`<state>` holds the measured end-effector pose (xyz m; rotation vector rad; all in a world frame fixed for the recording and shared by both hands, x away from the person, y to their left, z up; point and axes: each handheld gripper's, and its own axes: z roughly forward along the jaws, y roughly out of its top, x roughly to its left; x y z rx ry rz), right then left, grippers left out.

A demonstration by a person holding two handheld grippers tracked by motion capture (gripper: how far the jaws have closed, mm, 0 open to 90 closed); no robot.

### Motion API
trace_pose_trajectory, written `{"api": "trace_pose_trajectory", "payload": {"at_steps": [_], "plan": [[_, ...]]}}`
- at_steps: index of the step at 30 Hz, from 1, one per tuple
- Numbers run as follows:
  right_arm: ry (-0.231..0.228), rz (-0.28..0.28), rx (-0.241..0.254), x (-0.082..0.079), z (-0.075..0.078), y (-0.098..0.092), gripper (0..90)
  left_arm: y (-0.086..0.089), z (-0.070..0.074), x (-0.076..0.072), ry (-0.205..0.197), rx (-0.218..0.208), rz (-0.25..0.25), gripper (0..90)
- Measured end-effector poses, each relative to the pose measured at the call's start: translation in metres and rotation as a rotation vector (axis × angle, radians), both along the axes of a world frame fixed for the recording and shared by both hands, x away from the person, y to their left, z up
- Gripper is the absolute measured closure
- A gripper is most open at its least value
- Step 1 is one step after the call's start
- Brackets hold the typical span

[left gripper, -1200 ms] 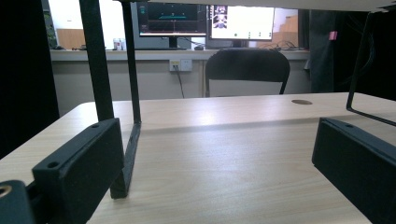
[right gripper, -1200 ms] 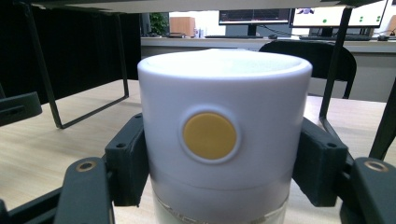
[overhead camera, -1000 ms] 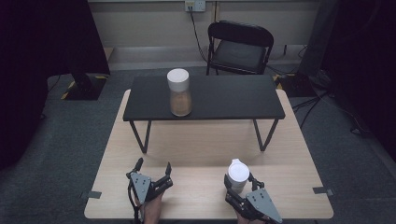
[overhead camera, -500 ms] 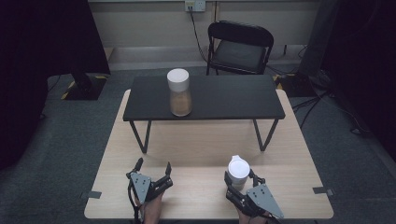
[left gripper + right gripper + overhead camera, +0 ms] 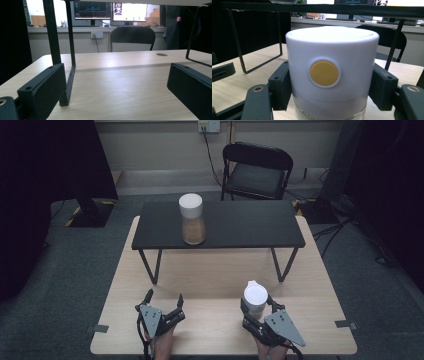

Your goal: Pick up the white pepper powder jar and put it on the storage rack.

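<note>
The wooden table [image 5: 320, 270] carries everything, and the black riser shelf [image 5: 240, 222] standing on its far half serves as the landmark. On top of the shelf, toward its left, stands a white-capped jar [image 5: 192, 218] with brown contents. In front of the shelf and well apart from it, below its right leg, the right gripper [image 5: 257, 311] has its jaws pinched on the sides of a second white-lidded jar [image 5: 332, 72], whose lid has a yellow round spot. Compared with a second ago, this jar sits a little higher in the high view, so it is probably being lifted off the table, perhaps toward the shelf. In front of the shelf's left leg, the left gripper [image 5: 163, 299] rests with jaws spread and nothing between them.
</note>
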<state>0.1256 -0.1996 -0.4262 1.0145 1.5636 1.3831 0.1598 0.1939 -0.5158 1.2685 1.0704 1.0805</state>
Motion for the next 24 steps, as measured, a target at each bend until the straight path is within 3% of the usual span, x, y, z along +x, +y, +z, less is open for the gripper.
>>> {"api": "trace_pose_trajectory", "payload": {"at_steps": [24], "plan": [[0.02, 0.023, 0.02, 0.023, 0.044, -0.011, 30.5, 0.0, 0.0, 0.0, 0.0, 0.0, 0.0, 1.9]]}}
